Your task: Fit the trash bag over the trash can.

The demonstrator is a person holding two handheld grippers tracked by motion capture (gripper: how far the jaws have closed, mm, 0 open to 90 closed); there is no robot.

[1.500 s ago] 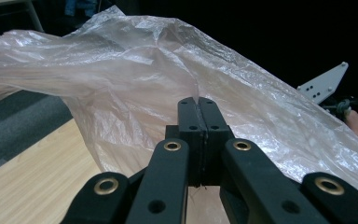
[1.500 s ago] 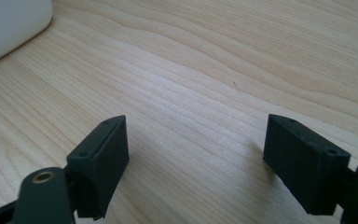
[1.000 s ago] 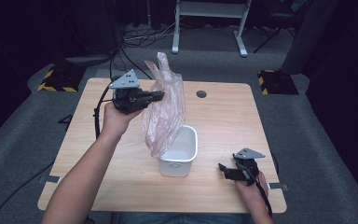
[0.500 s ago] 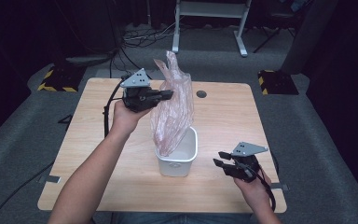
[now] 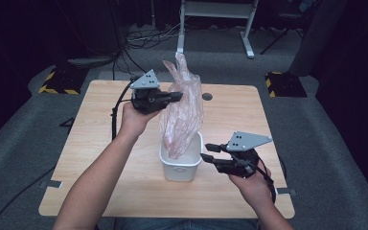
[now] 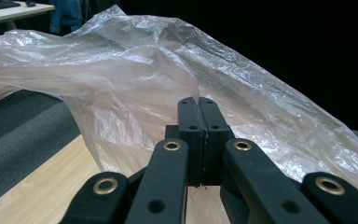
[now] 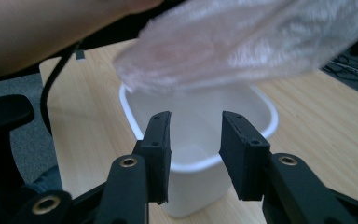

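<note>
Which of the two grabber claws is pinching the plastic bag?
The left gripper, the raised one. Its jaws are shut on the plastic bag. The right gripper holds nothing beside the white bin.

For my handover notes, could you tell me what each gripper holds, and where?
The left gripper pinches the plastic bag at its upper side. The right gripper holds nothing, jaws apart beside the white bin.

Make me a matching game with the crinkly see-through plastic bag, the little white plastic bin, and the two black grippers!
Things:
1. crinkly clear pinkish plastic bag
2. small white plastic bin
3. left black gripper
4. right black gripper

States:
A. jaws apart, nothing between them
B. stands on the wooden table
C. hangs with its bottom end dipping into the bin
D. jaws shut, pinching the bag

Pairs: 1-C, 2-B, 3-D, 4-A
</note>
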